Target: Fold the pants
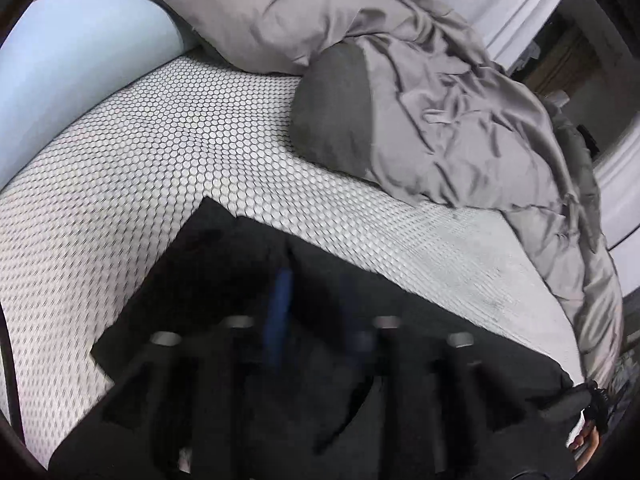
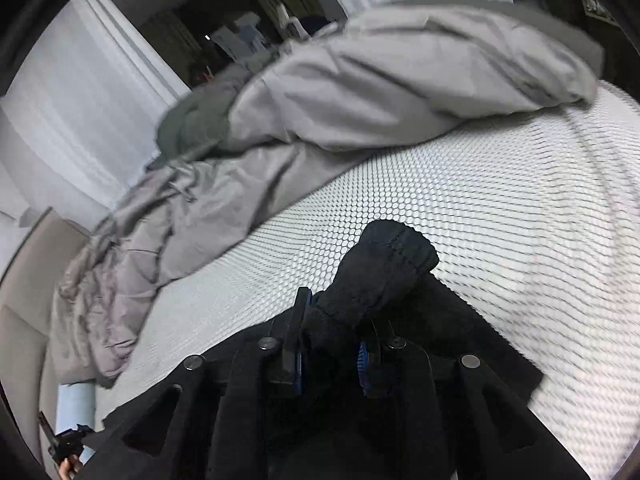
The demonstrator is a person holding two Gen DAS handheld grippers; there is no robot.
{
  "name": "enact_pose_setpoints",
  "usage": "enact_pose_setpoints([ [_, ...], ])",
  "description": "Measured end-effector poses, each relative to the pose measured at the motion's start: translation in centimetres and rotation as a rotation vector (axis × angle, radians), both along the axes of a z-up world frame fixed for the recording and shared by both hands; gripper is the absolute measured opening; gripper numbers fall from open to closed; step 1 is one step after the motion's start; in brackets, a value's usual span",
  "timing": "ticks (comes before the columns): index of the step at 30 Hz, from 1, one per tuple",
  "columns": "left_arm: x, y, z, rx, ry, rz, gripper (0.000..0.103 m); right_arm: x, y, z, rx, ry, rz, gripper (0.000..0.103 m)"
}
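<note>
Right wrist view shows the right gripper (image 2: 330, 356), black with blue pads, closed on a bunched fold of the black fabric pants (image 2: 384, 268); the pinched cloth rises past the fingertips in a thick roll whose gathered, stitched end points away from the camera. More of the same dark cloth spreads flat under and to the right of the gripper, lying on the white bed (image 2: 500, 208) with its honeycomb-patterned cover. Beyond it a crumpled grey duvet (image 2: 320, 92) is heaped along the far side of the bed. At the lower left edge a small part of the other black tool and a bit of skin show, too cut off to read.

Left wrist view is motion-blurred near the lens. The left gripper (image 1: 316, 308) hangs low over the pants (image 1: 208, 256), which lie as a flat black sheet with a sharp corner pointing toward the grey pillow (image 1: 248, 12). Its blue pads smear into the dark fabric, so I cannot tell whether it is closed or holding anything. The near part of the pants is hidden behind the gripper body.
</note>
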State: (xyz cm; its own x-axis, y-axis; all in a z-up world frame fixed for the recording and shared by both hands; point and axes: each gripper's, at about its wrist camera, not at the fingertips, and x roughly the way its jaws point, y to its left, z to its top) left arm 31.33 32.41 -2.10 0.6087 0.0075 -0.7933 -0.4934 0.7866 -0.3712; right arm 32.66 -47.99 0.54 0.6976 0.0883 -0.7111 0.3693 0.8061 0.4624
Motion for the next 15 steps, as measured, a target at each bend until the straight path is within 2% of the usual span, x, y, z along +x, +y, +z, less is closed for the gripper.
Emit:
enact_pose_setpoints([
  [1,0.5,0.8,-0.4,-0.018,-0.005,0.018,0.063,0.8,0.0,-0.6,0.003,0.005,-0.003,0.034],
  [2,0.4,1.3,-0.8,-0.041,-0.019,0.024,0.076,1.5,-0.1,-1.0,-0.003,0.007,-0.02,0.043],
  [3,0.3,1.8,-0.8,-0.064,-0.041,0.028,0.078,1.7,-0.1,-1.2,-0.009,0.008,-0.031,0.052],
  [6,-0.9,2.8,-0.2,-0.08,-0.079,0.022,0.078,1.9,-0.2,-1.1,-0.03,-0.022,-0.04,0.063],
  [10,-4.6,2.9,0.8,-0.084,-0.09,0.042,0.078,0.4,-0.7,-0.2,-0.014,-0.047,-0.071,0.067],
  [15,-10.2,1.6,1.2,-0.098,-0.075,0.046,0.078,-4.2,-0.3,1.3,0.039,-0.059,-0.051,0.079],
])
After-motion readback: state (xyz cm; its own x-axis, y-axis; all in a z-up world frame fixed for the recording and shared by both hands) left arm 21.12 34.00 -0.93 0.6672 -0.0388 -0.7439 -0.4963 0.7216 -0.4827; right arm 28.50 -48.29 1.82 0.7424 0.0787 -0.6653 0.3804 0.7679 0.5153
